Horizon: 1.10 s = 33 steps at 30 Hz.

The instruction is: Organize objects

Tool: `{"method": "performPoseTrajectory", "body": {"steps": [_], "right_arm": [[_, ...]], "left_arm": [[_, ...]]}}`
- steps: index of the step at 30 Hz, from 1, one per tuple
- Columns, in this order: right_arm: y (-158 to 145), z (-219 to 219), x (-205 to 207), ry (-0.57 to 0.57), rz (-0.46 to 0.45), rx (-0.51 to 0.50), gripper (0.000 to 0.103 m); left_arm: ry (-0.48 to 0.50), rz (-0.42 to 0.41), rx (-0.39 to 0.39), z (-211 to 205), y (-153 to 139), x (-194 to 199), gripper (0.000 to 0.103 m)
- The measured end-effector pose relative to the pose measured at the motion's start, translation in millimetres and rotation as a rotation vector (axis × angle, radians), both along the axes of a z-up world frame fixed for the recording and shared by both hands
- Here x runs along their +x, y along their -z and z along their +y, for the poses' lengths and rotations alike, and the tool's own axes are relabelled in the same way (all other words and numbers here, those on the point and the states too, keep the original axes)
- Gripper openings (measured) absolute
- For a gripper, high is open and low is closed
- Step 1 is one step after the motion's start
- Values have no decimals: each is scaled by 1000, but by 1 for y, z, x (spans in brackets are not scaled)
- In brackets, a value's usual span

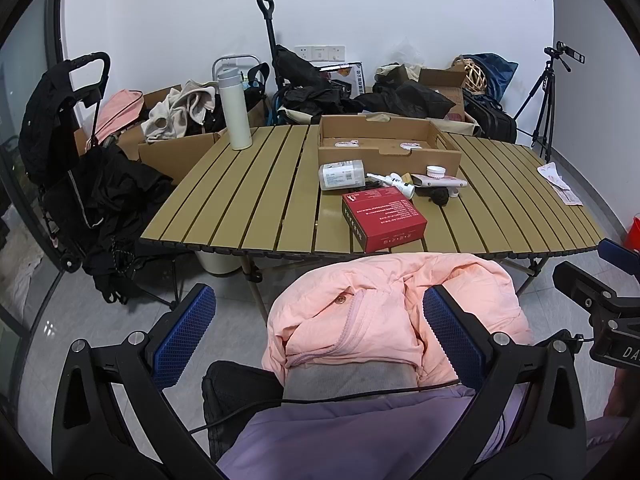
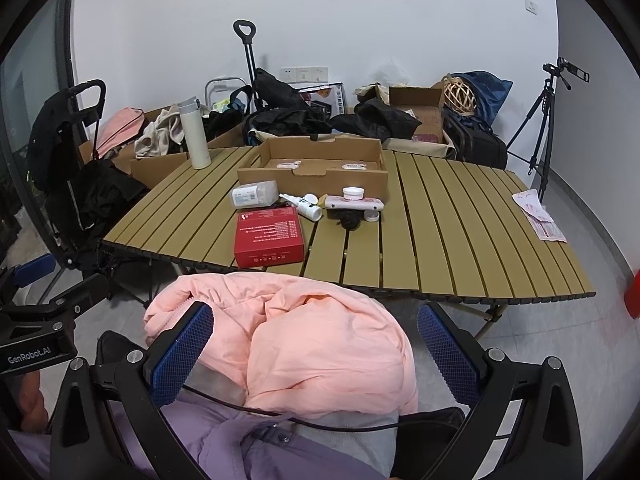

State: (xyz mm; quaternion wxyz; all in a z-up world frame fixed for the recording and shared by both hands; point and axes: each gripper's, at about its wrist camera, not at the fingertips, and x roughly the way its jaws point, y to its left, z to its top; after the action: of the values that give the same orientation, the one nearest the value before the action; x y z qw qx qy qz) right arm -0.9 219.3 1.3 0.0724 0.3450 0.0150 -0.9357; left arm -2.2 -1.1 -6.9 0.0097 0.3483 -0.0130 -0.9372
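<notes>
A cluster of small items lies mid-table: a red box (image 1: 384,218) (image 2: 268,236), a white jar on its side (image 1: 342,175) (image 2: 255,194), a small white bottle (image 1: 394,182) (image 2: 304,205), a pink tube (image 1: 440,180) (image 2: 354,203), a little white pot (image 1: 436,171) (image 2: 354,192) and a black hair tie (image 1: 440,196) (image 2: 350,220). Behind them stands a shallow cardboard tray (image 1: 360,156) (image 2: 280,178). My left gripper (image 1: 318,336) and right gripper (image 2: 316,354) are both open, well short of the table, over a pink jacket (image 1: 380,312) (image 2: 320,340), gripping nothing.
A white thermos (image 1: 236,110) (image 2: 195,134) stands at the slatted table's (image 1: 240,200) (image 2: 440,232) far left corner; papers (image 1: 558,182) (image 2: 540,216) lie at its right edge. Bags, boxes and clothes crowd the floor behind and left. A tripod (image 1: 544,108) (image 2: 540,132) stands far right.
</notes>
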Motion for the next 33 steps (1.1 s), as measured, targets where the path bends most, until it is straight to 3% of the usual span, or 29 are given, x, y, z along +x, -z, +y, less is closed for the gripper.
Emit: {"method": "performPoseTrajectory", "body": {"steps": [33], "right_arm": [[0, -2, 0, -11, 4, 13, 103]], "left_arm": [[-8, -16, 4, -2, 1, -1, 103]]}}
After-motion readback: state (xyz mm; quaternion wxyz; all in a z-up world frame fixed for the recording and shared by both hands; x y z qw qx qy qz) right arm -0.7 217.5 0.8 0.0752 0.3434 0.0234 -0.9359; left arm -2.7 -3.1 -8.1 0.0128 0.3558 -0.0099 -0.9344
